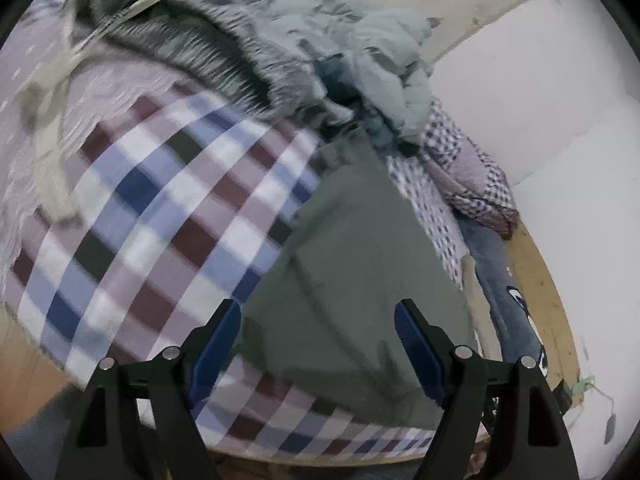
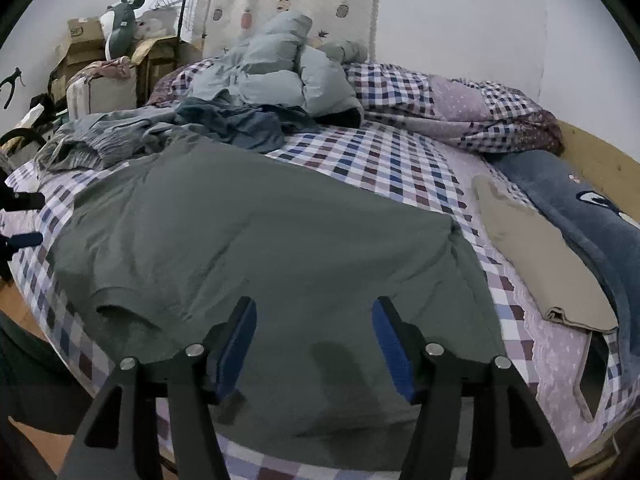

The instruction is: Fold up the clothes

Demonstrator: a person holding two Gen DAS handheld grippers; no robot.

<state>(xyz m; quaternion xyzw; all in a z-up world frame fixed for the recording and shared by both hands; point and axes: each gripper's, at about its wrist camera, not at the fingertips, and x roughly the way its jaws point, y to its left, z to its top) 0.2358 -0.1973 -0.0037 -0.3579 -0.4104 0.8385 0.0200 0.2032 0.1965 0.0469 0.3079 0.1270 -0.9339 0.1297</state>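
A: Where does the green T-shirt (image 2: 256,240) lie?

B: Spread flat on the checked bedsheet (image 2: 384,164), directly ahead of the right gripper (image 2: 314,336) and running under its spread, empty jaws. A short sleeve (image 2: 124,308) lies just left of the left jaw.

A: And its long axis?

B: It runs from the near bed edge below the jaws away and leftward, toward the heap of clothes (image 2: 224,120) beyond the jaws.

A: The left gripper (image 1: 318,340)?

B: Jaws released too, nothing between them, hovering over the shirt (image 1: 352,264); there the cloth stretches straight ahead. A folded beige garment (image 2: 536,256) lies well right of the right jaw, beside a blue blanket (image 2: 576,208).
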